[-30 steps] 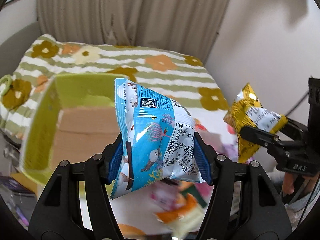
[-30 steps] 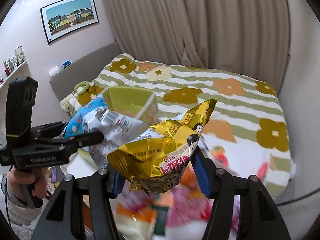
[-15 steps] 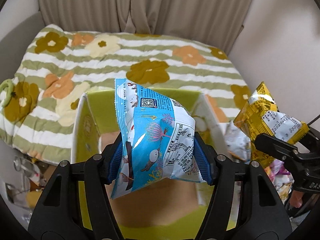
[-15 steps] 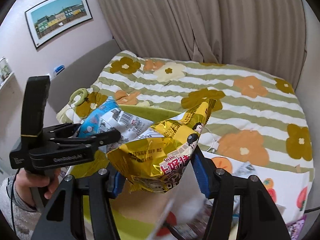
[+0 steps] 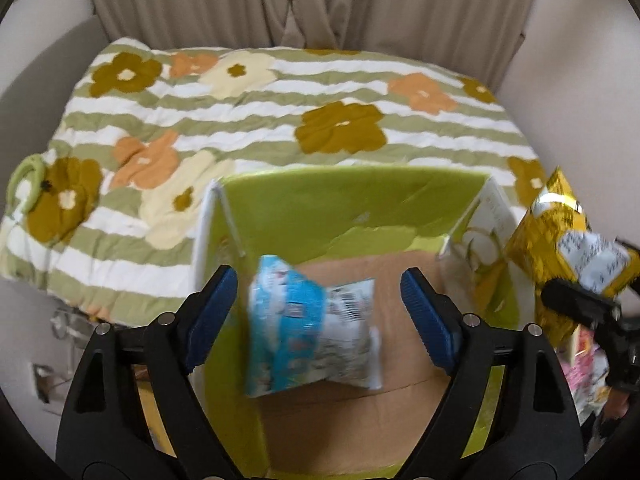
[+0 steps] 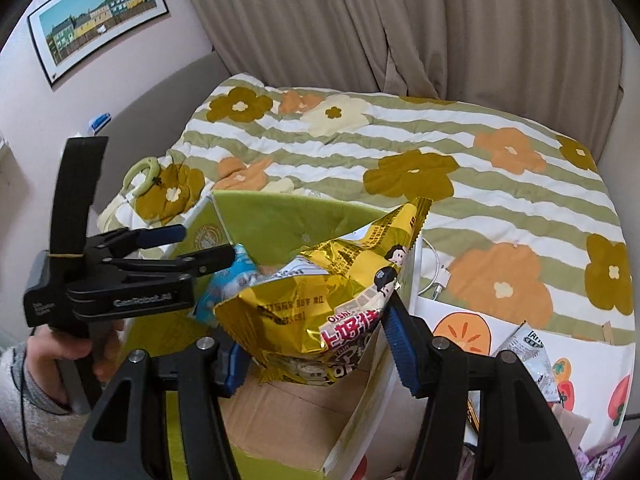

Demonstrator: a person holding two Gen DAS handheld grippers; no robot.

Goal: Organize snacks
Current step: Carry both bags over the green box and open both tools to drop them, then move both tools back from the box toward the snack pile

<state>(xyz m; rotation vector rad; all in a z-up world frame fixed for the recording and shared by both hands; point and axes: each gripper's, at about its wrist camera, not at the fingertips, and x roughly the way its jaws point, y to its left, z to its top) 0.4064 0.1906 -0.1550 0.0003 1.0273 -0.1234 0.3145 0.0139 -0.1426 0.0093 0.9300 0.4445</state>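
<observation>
At the near edge of the flowered bed stands a green cardboard box, open on top. Over it the left hand-held gripper has just been opening its jaws; the blue snack bag is between them, blurred, touching neither pad. Beside it, the right hand-held gripper is clamped on a golden snack bag above the box.

Black fingers, blue ribbed pads
</observation>
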